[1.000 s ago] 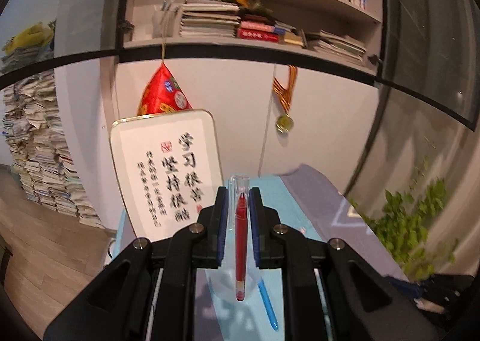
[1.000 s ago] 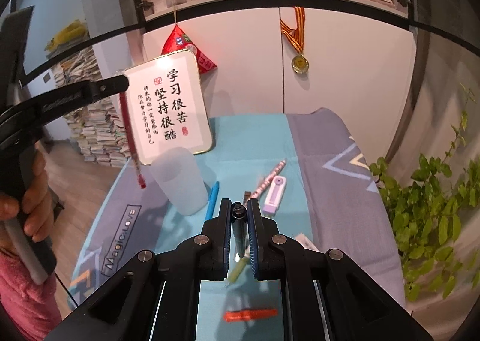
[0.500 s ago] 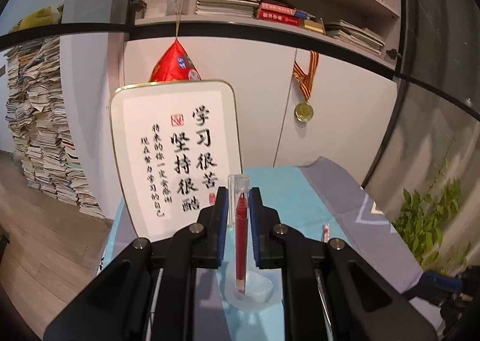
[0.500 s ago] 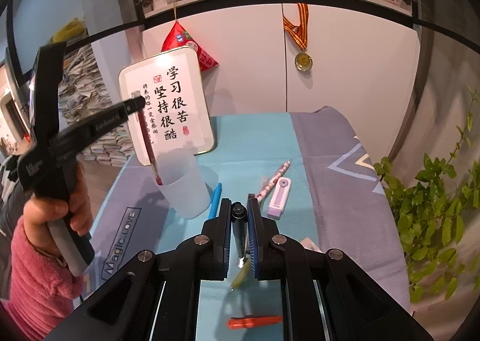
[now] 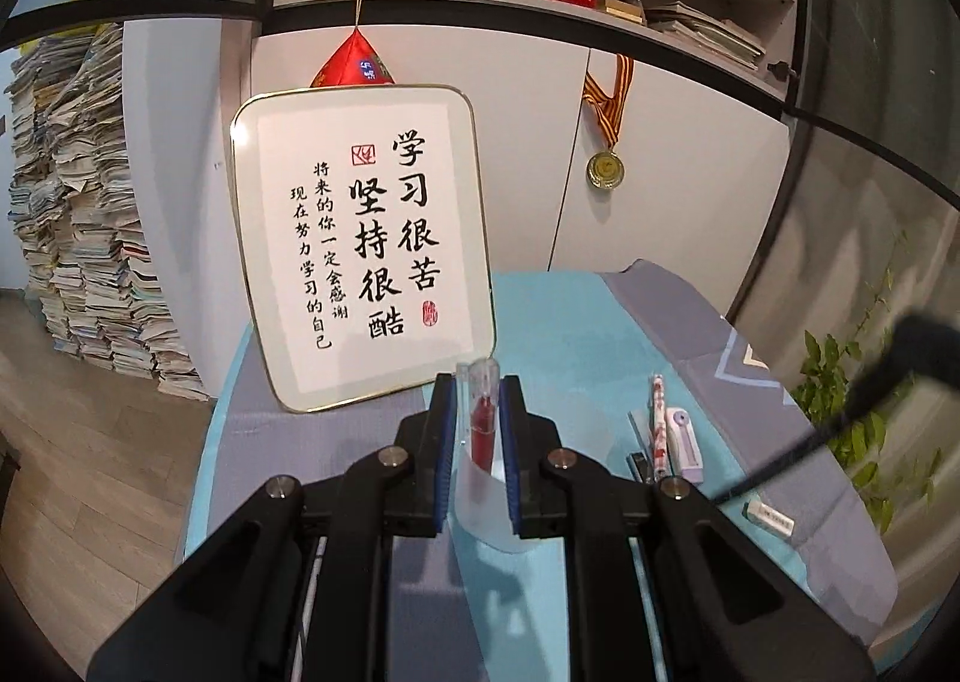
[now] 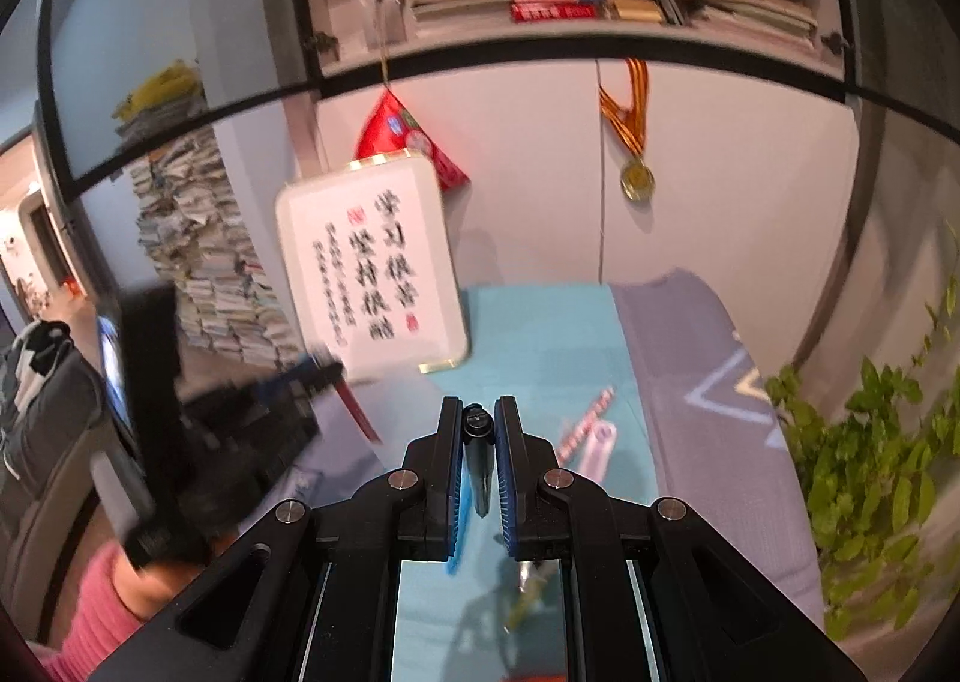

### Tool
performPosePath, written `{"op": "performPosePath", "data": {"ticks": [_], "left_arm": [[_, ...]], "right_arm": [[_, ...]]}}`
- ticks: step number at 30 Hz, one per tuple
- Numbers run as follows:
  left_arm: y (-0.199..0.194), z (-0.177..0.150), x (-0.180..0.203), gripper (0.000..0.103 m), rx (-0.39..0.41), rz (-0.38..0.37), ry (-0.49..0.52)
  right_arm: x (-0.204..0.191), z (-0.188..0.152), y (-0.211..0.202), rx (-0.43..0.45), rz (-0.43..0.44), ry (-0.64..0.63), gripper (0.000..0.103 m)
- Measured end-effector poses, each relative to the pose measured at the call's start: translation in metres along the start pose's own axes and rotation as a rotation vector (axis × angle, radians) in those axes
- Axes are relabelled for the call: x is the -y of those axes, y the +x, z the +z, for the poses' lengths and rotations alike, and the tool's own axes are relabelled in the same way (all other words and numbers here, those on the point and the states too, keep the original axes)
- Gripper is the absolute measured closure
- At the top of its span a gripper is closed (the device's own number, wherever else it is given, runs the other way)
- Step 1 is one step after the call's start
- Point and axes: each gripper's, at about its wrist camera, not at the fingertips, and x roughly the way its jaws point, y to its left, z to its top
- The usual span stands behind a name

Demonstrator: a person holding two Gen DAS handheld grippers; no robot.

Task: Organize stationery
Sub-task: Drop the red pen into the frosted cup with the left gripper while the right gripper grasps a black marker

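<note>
The left hand-held gripper [image 5: 478,424] is clamping a red pen with a clear cap [image 5: 483,430], its lower end dipping into the translucent plastic cup [image 5: 480,502] right beneath the jaws; the cup's base is being hidden by the gripper body. The right hand-held gripper [image 6: 478,442] is pinching a black pen [image 6: 477,463] upright between its closed blue pads, the tip hanging above the teal-and-grey tabletop [image 6: 540,334]. Just beyond, a pink patterned pencil [image 5: 659,430] and a lilac-and-white correction-tape case [image 5: 686,439] are lying side by side, blurred in the right wrist view. A yellowish pen [image 6: 528,592] below the right jaws is hard to make out. Farther back, a gold-rimmed white calligraphy board [image 5: 360,244] is leaning upright.
</note>
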Motion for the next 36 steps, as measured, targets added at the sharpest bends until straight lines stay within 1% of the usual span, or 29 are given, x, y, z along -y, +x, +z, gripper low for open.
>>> {"op": "performPosePath", "data": {"ticks": [4,5,6,7,8,9,12,16,23,29,36], "left_arm": [[-0.002,-0.004,-0.002,0.09,-0.012,-0.027,0.0],[-0.003,-0.005,-0.002,0.086,-0.012,-0.028,0.003],[-0.005,-0.006,-0.003,0.075,-0.013,-0.025,0.004],[-0.008,-0.007,-0.004,0.068,-0.007,-0.026,0.002],[-0.011,-0.008,-0.006,0.058,0.004,-0.029,-0.003],[-0.019,-0.01,-0.009,0.053,0.024,-0.027,-0.013],[-0.036,-0.016,-0.014,0.053,0.058,-0.026,-0.018],[-0.053,-0.031,-0.019,0.051,0.076,-0.011,-0.012],[-0.062,-0.056,-0.023,0.05,0.051,0.005,0.006],[-0.055,-0.065,-0.026,0.05,0.017,0.01,0.003],[-0.056,-0.068,-0.026,0.05,0.016,0.004,0.003]], "right_arm": [[-0.017,0.011,-0.001,0.035,0.012,-0.035,0.092],[-0.021,0.013,0.0,0.041,0.015,-0.041,0.092],[-0.023,0.015,0.0,0.045,0.017,-0.044,0.092],[-0.026,0.016,0.0,0.051,0.021,-0.048,0.092],[-0.029,0.018,0.001,0.057,0.023,-0.055,0.092],[-0.031,0.018,0.001,0.061,0.024,-0.06,0.092],[-0.036,0.021,0.005,0.07,0.022,-0.073,0.092],[-0.041,0.025,0.017,0.06,0.023,-0.076,0.091],[-0.057,0.024,0.043,0.03,0.043,-0.118,0.091],[-0.055,0.019,0.078,-0.074,0.042,-0.096,0.091],[-0.055,0.01,0.103,-0.166,0.058,-0.097,0.091]]}}
